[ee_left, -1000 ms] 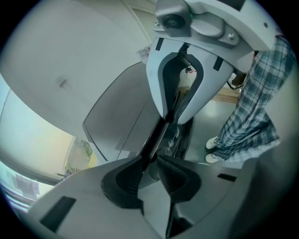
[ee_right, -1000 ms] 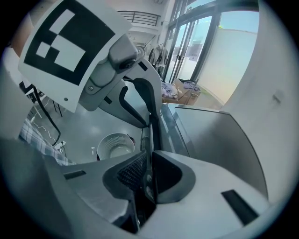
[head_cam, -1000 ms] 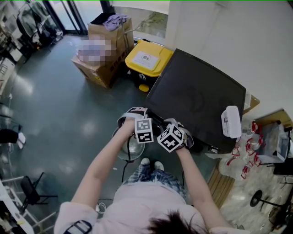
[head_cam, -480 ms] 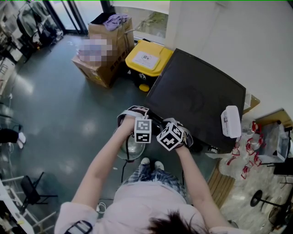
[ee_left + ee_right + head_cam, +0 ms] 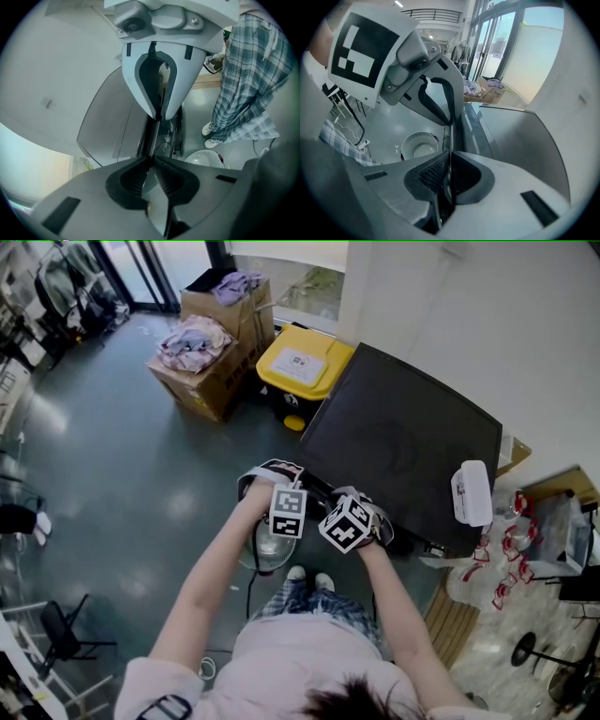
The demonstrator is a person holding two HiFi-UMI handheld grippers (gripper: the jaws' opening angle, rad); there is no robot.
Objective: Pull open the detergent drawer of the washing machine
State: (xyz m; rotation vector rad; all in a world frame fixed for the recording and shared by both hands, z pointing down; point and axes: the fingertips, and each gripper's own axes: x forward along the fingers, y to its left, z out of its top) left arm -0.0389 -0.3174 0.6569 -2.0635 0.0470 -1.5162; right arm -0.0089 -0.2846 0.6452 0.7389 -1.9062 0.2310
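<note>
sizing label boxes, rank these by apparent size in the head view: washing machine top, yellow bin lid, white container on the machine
1. washing machine top
2. yellow bin lid
3. white container
Gaps are plain, no ties.

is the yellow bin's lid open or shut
Shut: the yellow lid lies flat over the bin, label up, no inside showing.

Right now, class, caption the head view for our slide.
Left gripper, jaws closing with nothing seen between, and shut right gripper at the front edge of the washing machine; yellow bin beyond.
</note>
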